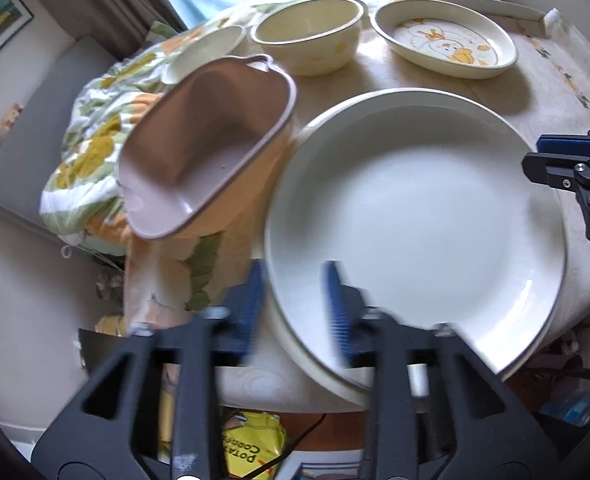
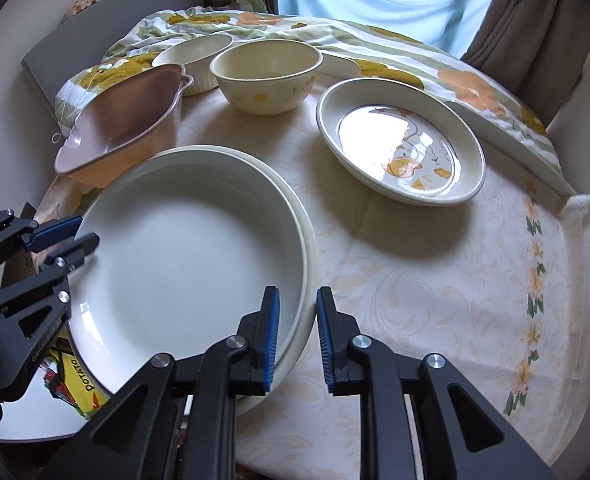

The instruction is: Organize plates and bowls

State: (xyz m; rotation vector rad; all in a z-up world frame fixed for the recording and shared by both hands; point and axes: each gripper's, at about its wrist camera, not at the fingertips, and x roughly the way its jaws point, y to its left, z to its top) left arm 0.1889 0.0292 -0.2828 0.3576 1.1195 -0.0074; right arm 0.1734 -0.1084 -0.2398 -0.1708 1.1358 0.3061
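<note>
Two large white plates are stacked, the top plate (image 1: 415, 208) (image 2: 183, 248) on the lower plate (image 2: 309, 248), at the table's near edge. My left gripper (image 1: 293, 312) is open, its blue pads astride the stack's rim. It shows in the right wrist view (image 2: 73, 236). My right gripper (image 2: 298, 336) is open, its pads astride the opposite rim of the stack. It shows at the right edge of the left wrist view (image 1: 543, 160). A pink handled dish (image 1: 207, 148) (image 2: 123, 124) sits beside the plates.
A cream bowl (image 1: 309, 36) (image 2: 267, 74), a duck-pattern dish (image 1: 445, 40) (image 2: 401, 140) and a small white ribbed bowl (image 2: 195, 60) stand farther back. A floral quilt (image 2: 375, 48) lies behind. A yellow potato bag (image 1: 253, 444) lies below the table edge.
</note>
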